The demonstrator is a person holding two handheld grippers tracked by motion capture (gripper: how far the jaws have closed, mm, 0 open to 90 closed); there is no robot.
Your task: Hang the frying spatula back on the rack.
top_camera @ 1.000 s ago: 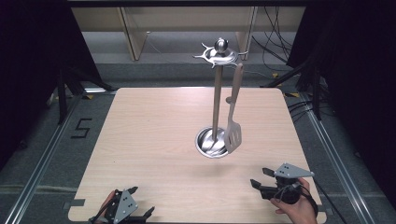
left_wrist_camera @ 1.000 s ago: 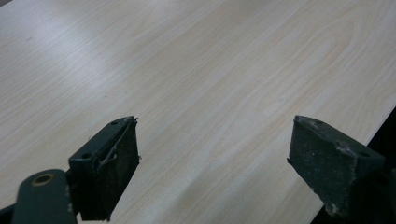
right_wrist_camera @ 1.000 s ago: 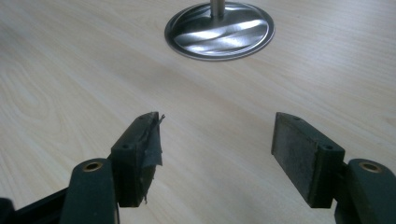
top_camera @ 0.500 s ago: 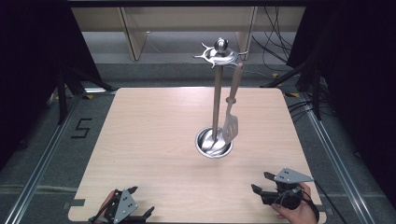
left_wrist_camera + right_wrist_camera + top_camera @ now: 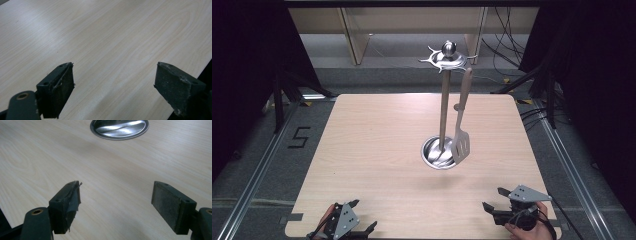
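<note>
Both grippers sit low at the near table edge, the left gripper and the right gripper each spread wide and empty. The spatula hangs from the metal stand at the table's centre (its hook is hard to make out). Seemingly a resting pose; any next move would call for a long forward reach.
</note>
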